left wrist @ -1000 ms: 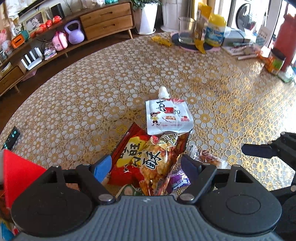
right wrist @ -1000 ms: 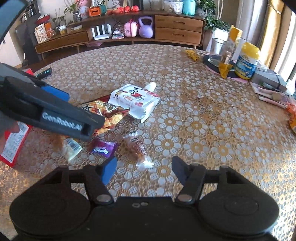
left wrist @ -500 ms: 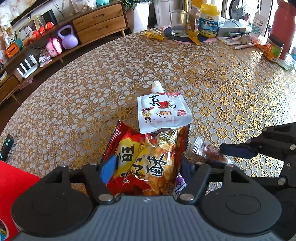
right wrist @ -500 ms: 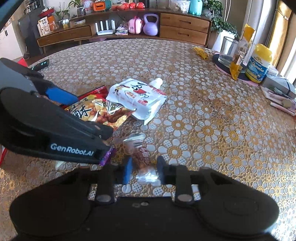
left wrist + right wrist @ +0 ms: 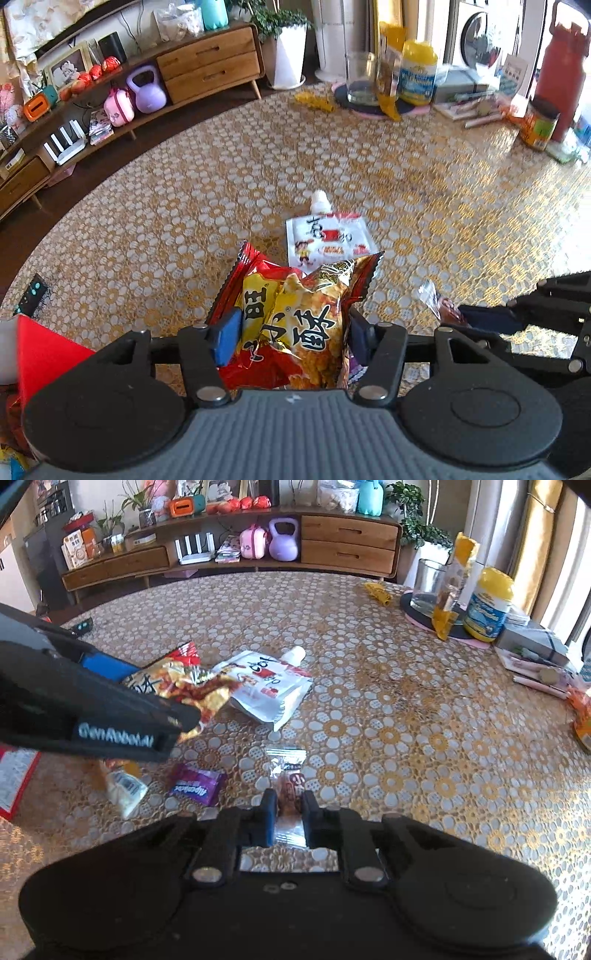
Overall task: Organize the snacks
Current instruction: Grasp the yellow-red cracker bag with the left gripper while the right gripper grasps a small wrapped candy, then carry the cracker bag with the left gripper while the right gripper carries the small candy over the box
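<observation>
**A:** Left wrist view first. The left gripper (image 5: 291, 332) has just been closing, and now its blue pads sit on both sides of the red-and-gold snack bag (image 5: 295, 321). A second ago the bag lay loose between wide jaws; now it's pinched at about half opening and looks lifted a bit off the table (image 5: 184, 221). The white spout pouch (image 5: 327, 240) lies flat just beyond it. Off to the right you can see the other gripper's fingers on the clear-wrapped candy (image 5: 439, 306).

**B:** And the right wrist view?

**A:** Bigger change there. The right gripper (image 5: 289, 812) went from wide open to clamped down as far as it goes, with the clear-wrapped candy (image 5: 288, 794) squeezed between the pads. The candy is at the table surface, wrapper tail poking out forward. The snack bag (image 5: 177, 683) hangs crumpled in the left gripper, up above the tablecloth. The purple candy wrapper (image 5: 197, 786) and a small white packet (image 5: 123, 788) are loose nearby, untouched.

**B:** So both hands are loaded?

**A:** I'd say so: two snacks grabbed, next is carrying them off. The pouch and the small ones are left.
</observation>
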`<state>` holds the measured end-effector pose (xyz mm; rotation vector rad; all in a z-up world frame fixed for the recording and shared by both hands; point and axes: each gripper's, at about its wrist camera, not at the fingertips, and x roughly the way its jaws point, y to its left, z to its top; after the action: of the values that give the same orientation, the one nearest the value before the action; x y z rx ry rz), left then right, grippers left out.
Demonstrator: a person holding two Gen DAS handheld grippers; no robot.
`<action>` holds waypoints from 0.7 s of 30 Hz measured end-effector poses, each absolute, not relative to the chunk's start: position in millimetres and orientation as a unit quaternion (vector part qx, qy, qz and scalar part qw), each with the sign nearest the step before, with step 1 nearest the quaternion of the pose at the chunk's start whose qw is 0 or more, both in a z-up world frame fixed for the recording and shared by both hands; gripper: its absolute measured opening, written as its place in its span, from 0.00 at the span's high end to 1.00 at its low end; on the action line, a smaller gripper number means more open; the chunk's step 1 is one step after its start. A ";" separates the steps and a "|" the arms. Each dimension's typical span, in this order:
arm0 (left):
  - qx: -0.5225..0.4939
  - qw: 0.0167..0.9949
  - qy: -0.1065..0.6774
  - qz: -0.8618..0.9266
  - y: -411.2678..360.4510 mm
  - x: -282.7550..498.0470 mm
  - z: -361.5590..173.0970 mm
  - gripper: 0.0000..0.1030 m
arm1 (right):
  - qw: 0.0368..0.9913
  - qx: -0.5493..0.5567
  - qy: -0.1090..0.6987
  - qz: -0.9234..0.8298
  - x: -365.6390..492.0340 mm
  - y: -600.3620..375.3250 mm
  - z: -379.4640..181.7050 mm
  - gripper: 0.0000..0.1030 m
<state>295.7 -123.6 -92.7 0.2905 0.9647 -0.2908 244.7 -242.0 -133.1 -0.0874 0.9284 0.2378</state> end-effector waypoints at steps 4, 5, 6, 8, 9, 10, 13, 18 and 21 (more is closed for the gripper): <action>0.124 0.869 0.459 -0.138 -120.2 285.5 -77.0 0.44 | 0.889 -0.035 0.441 0.114 230.2 -244.5 -117.0 0.88; 0.122 0.869 0.459 -0.140 -119.9 282.6 -73.5 0.44 | 0.891 -0.033 0.438 0.115 225.5 -244.7 -111.7 0.88; 0.119 0.869 0.458 -0.141 -119.0 278.4 -69.1 0.44 | 0.892 -0.031 0.436 0.117 221.3 -244.2 -106.8 0.88; 0.116 0.870 0.458 -0.141 -117.0 270.3 -61.9 0.44 | 0.893 -0.031 0.432 0.120 213.0 -243.0 -96.1 0.88; 0.113 0.871 0.458 -0.141 -115.6 265.9 -58.1 0.44 | 0.894 -0.030 0.430 0.121 208.6 -241.8 -91.5 0.88; 0.111 0.871 0.458 -0.141 -114.0 261.3 -54.2 0.44 | 0.895 -0.029 0.428 0.123 204.2 -240.7 -86.0 0.88; 0.106 0.872 0.456 -0.142 -108.1 246.8 -43.7 0.44 | 0.898 -0.030 0.420 0.131 191.4 -235.6 -70.9 0.88; 0.096 0.874 0.454 -0.142 -89.6 220.6 -25.8 0.44 | 0.901 -0.040 0.407 0.144 167.8 -221.4 -47.6 0.88; 0.089 0.875 0.454 -0.142 -76.1 205.2 -17.2 0.44 | 0.902 -0.046 0.400 0.154 153.9 -210.8 -35.0 0.88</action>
<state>205.2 -76.1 -17.2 0.1850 0.9489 -0.2971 153.9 -210.8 -35.0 -0.0943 0.8268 0.3180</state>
